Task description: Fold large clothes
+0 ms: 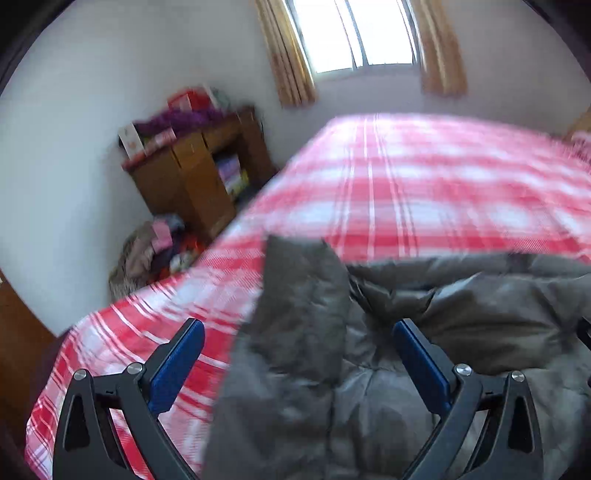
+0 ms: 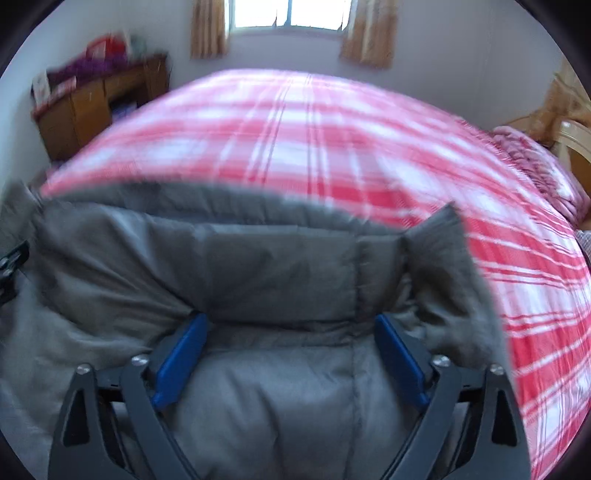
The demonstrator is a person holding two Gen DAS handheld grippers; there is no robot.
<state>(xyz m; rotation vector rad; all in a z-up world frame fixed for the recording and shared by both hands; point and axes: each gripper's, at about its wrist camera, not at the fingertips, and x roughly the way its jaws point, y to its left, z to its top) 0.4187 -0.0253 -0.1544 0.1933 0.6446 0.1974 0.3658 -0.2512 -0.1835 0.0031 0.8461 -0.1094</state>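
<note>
Grey padded coat point(image 2: 258, 266) on plaid bed point(image 2: 332, 140)

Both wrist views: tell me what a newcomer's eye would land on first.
The red and white checked bedspread fills most of both views, running back to a bright window with tan curtains. A puffy grey coat lies rumpled on the near edge of the bed. The left gripper and the right gripper stand open over it.
</note>
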